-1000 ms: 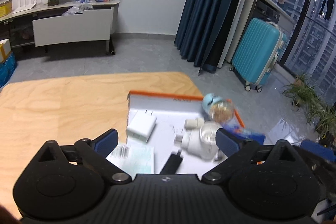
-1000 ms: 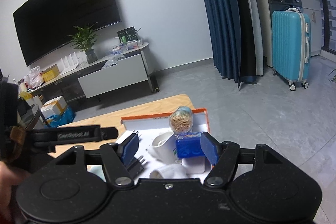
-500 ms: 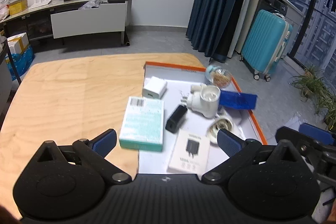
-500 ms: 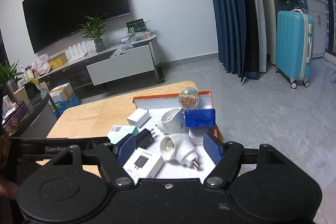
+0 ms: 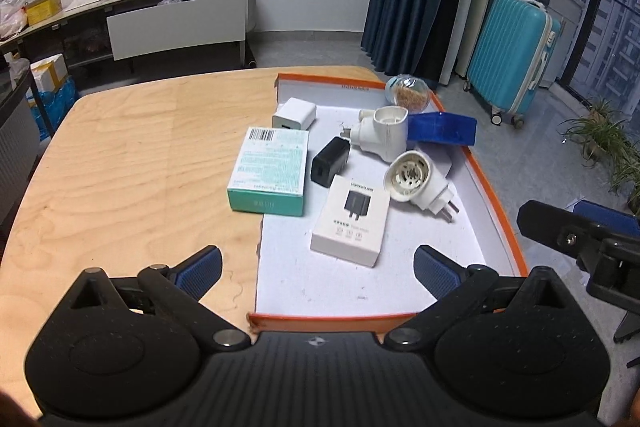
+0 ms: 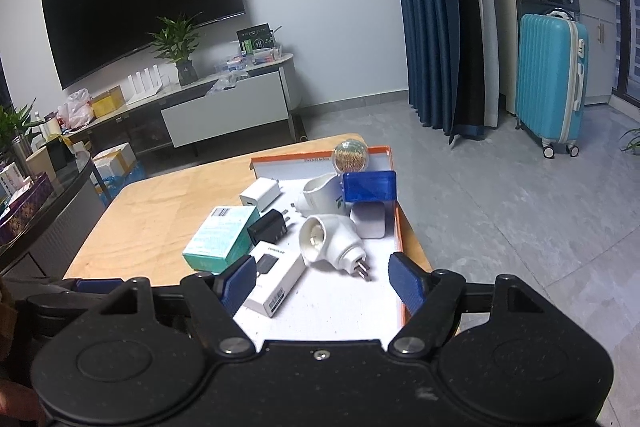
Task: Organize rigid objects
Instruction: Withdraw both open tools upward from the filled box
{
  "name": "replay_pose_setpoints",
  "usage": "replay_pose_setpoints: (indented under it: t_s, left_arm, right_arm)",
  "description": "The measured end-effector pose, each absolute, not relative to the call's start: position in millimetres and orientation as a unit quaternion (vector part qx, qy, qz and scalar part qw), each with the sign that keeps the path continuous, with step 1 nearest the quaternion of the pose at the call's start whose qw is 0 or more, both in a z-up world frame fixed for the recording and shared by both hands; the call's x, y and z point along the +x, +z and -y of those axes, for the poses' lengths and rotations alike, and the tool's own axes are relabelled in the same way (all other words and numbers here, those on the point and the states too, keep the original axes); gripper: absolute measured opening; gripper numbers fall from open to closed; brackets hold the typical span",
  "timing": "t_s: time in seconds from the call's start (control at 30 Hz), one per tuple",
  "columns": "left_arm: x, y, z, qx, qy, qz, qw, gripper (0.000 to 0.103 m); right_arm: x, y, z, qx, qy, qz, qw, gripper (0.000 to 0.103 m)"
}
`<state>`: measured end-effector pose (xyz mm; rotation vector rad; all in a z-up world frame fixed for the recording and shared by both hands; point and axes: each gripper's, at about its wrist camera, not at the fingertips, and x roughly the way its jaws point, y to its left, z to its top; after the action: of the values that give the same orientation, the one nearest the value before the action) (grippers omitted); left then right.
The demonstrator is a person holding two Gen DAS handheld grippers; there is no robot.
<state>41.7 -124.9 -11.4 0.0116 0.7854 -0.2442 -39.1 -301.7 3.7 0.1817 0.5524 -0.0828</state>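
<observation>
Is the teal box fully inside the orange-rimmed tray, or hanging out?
Hanging out. The teal box straddles the left edge of the tray: its right side lies on the white floor, and the rest sits on the wooden table.

Wooden table (image 5: 132,163) under orange-rimmed tray (image 5: 494,203)

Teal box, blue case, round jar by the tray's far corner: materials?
Teal box: printed cardboard by its look, matte, with crisp folded edges and a barcode. Blue case: likely translucent plastic, glossy highlights. Round jar: clear plastic or glass, can't tell which; thin tan sticks show through.
</observation>
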Motion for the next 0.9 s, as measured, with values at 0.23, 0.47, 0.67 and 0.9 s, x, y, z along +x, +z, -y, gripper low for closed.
replay_pose_setpoints:
  t_s: [0.23,0.47,0.67,0.9]
  left_arm:
    - [32,-13,125,0.007,-0.116,-0.382,0.917,0.103]
    - [28,-12,126,0.005,-0.118,-0.381,0.917,0.103]
    - [26,-11,126,0.0,-0.122,-0.379,0.917,0.103]
    - [25,-10,123,-0.011,-0.121,-0.373,0.92,0.103]
  right_arm:
    - [-43,5,297,0.084,-0.037,-0.271,0.958,0.087]
    - [-46,7,294,0.079,-0.035,-0.269,0.959,0.087]
    - [-46,7,294,0.079,-0.036,-0.269,0.959,0.087]
    - [-46,8,294,0.078,-0.035,-0.27,0.959,0.087]
